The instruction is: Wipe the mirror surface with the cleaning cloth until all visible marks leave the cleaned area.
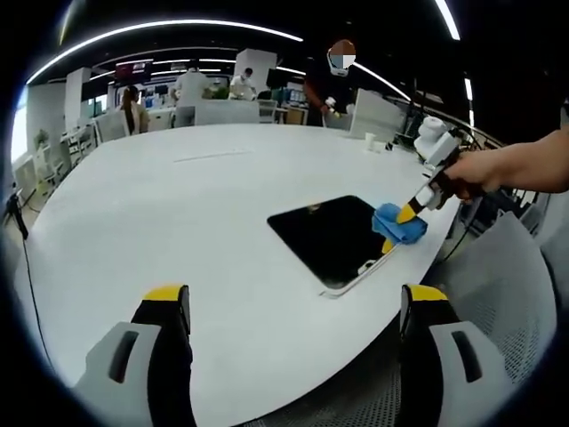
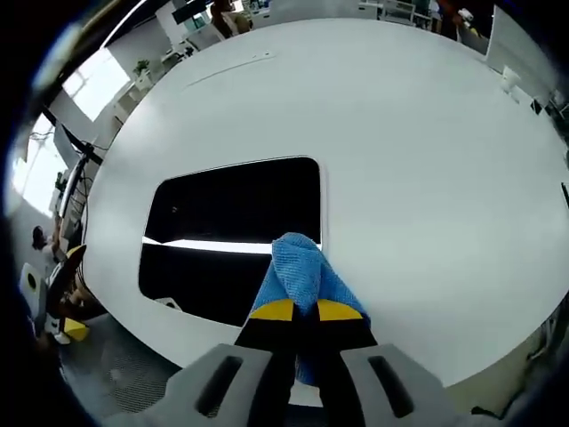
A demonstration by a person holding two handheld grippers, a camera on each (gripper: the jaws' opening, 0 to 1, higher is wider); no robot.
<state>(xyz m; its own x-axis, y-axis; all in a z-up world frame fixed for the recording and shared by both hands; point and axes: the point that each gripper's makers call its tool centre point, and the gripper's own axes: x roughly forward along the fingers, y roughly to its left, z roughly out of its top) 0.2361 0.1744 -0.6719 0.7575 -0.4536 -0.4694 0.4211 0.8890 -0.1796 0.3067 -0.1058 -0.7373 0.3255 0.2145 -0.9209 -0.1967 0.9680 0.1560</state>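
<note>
Wiping is judged underway: cleaning cloth (image 2: 298, 267), clamped in the right gripper (image 2: 297, 310), is pressed on the mirror (image 2: 231, 209) at lower centre; left gripper (image 1: 298, 307) is held open, empty; remaining marks cannot be told.

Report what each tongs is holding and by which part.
The right tongs are shut on the blue cleaning cloth, pinching its bunched near end at the mirror edge. The left tongs are open and hold nothing.

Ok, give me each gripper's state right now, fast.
Left gripper: open, holding nothing, hovering over the white table.
Right gripper: shut on the blue cloth, at the edge of the mirror.
</note>
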